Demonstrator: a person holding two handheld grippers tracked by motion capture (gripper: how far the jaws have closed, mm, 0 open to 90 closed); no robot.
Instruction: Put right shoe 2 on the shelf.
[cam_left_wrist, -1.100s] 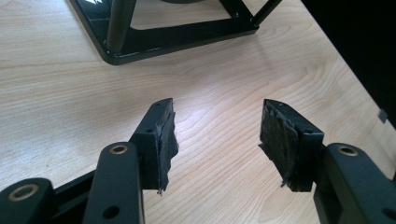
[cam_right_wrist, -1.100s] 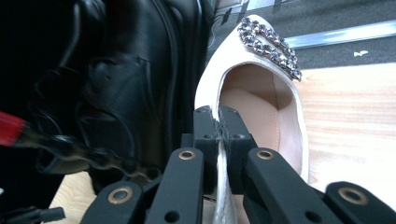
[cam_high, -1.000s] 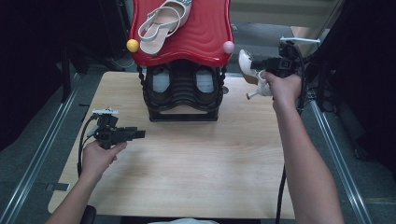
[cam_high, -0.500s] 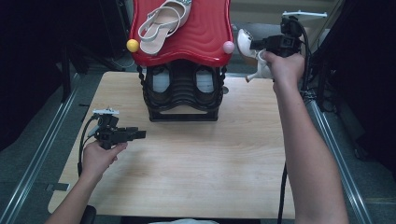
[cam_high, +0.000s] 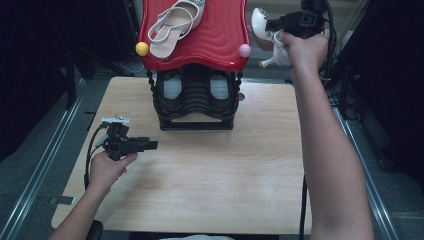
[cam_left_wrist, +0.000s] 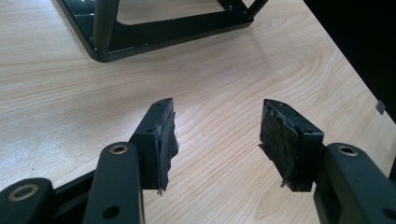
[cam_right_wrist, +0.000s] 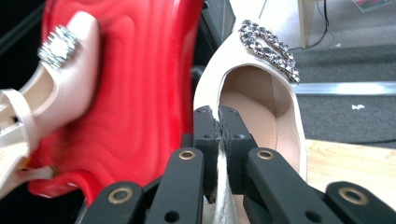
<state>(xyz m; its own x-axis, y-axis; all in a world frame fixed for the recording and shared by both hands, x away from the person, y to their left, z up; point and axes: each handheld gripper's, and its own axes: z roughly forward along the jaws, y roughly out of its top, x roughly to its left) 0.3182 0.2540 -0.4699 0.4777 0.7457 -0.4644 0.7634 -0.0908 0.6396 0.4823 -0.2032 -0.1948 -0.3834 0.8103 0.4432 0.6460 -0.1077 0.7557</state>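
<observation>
A cream high-heeled shoe (cam_high: 264, 31) with a jewelled toe (cam_right_wrist: 268, 44) hangs in the air to the right of the red wavy shelf top (cam_high: 220, 35). My right gripper (cam_high: 272, 24) is shut on the shoe's side wall (cam_right_wrist: 219, 140), level with the shelf. A matching cream sandal (cam_high: 172, 22) lies on the red top (cam_right_wrist: 140, 93), with its jewelled strap (cam_right_wrist: 58, 44) beside the held shoe. My left gripper (cam_high: 152, 145) hovers low over the wooden table (cam_high: 210, 175), at the left. It stands open, with bare wood between its pads (cam_left_wrist: 166, 135).
A black rack (cam_high: 197, 100) carries the red top and stands at the table's far middle; its base bar (cam_left_wrist: 154, 35) lies just ahead of my left gripper. A yellow ball (cam_high: 142, 48) and a pink ball (cam_high: 244, 50) cap the top's front corners. Dark floor surrounds the table.
My right gripper has risen with the cream shoe, from beside the rack's upper part to the level of the red top. The left gripper has stayed where it was.
</observation>
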